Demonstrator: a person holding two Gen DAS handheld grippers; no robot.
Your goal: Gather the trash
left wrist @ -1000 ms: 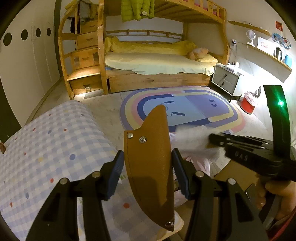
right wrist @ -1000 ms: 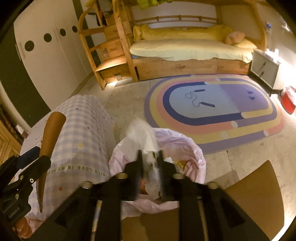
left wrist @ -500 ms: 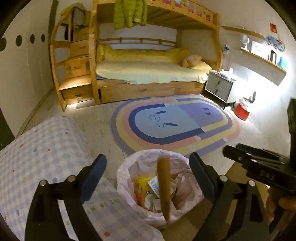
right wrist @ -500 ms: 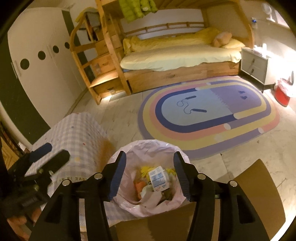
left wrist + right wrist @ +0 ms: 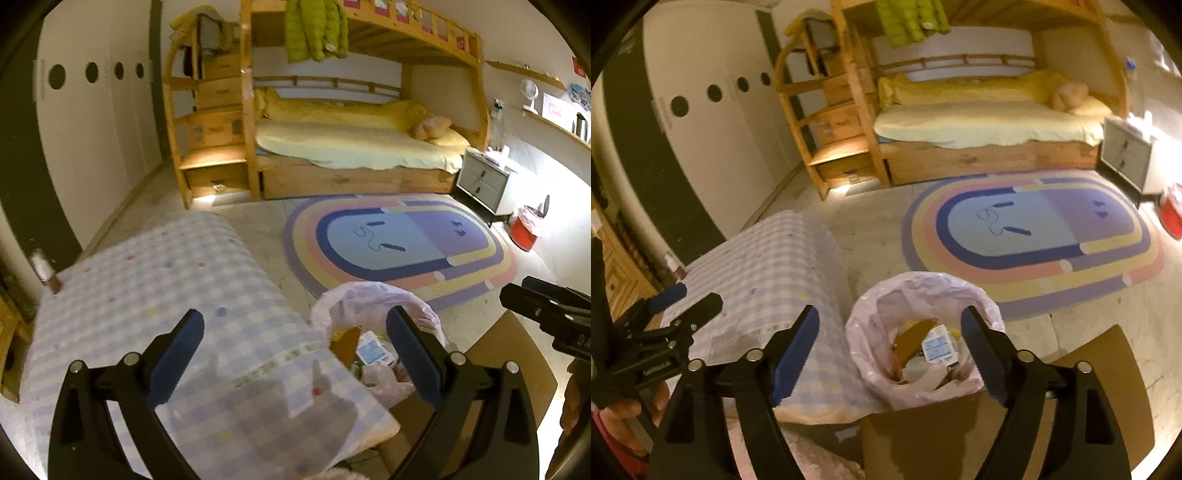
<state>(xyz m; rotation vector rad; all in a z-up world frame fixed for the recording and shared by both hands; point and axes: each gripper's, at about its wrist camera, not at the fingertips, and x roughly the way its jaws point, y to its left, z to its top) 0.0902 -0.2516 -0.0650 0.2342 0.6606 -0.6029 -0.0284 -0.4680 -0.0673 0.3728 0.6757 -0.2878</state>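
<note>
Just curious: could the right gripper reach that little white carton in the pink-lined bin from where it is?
Probably yes. The right gripper hangs over the bin, jaws opening and empty, and the white carton lies uncovered on top.

Little lettering is legible. White letters are printed on the right gripper (image 5: 554, 317) body at the left-wrist view's edge; only "DA" can be made out, cut off. A printed strip along the checked cloth (image 5: 155, 295) hem is blurred. The blue-and-white carton (image 5: 936, 347) label in the lined bin (image 5: 864, 332) is unreadable.
</note>
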